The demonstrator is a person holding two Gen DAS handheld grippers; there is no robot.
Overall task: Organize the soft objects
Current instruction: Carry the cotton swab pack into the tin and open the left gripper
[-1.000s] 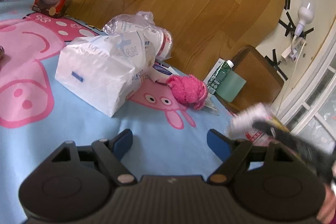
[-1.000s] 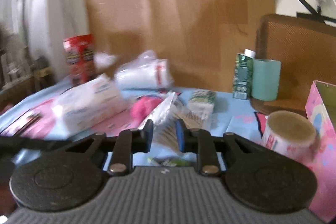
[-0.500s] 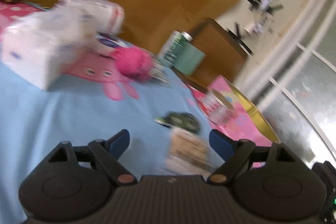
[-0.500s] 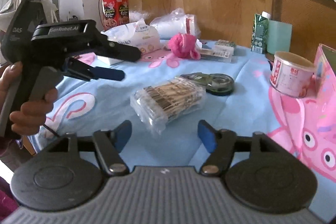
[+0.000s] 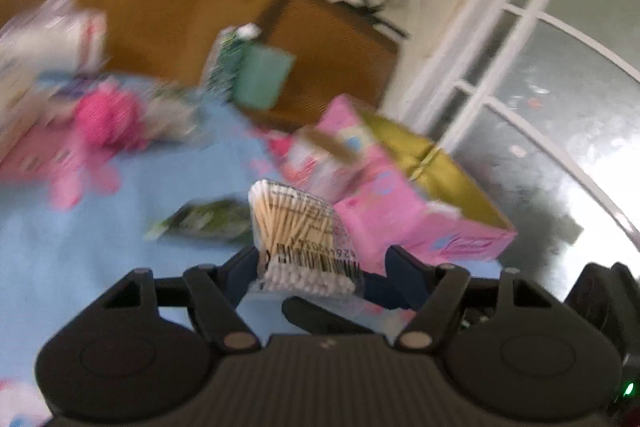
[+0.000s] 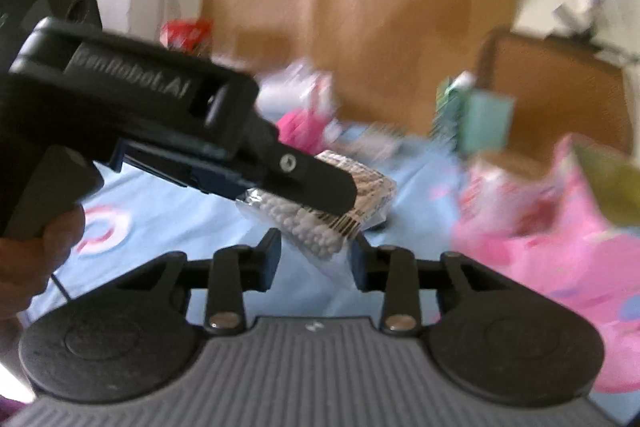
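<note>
The clear plastic pack of cotton swabs [image 5: 298, 227] was lying flat on the blue cartoon tablecloth [image 5: 80, 251] a moment ago. Now it is up in the air. The left gripper [image 5: 320, 263] has moved in around it and looks pinched on its near end, though the blur hides the pinch. The right gripper [image 6: 314, 261] has come closer, its fingers parted around the pack's dangling corner, not squeezing. The pink open box [image 5: 404, 215] sits just beside, likely the pack's new home.
</note>
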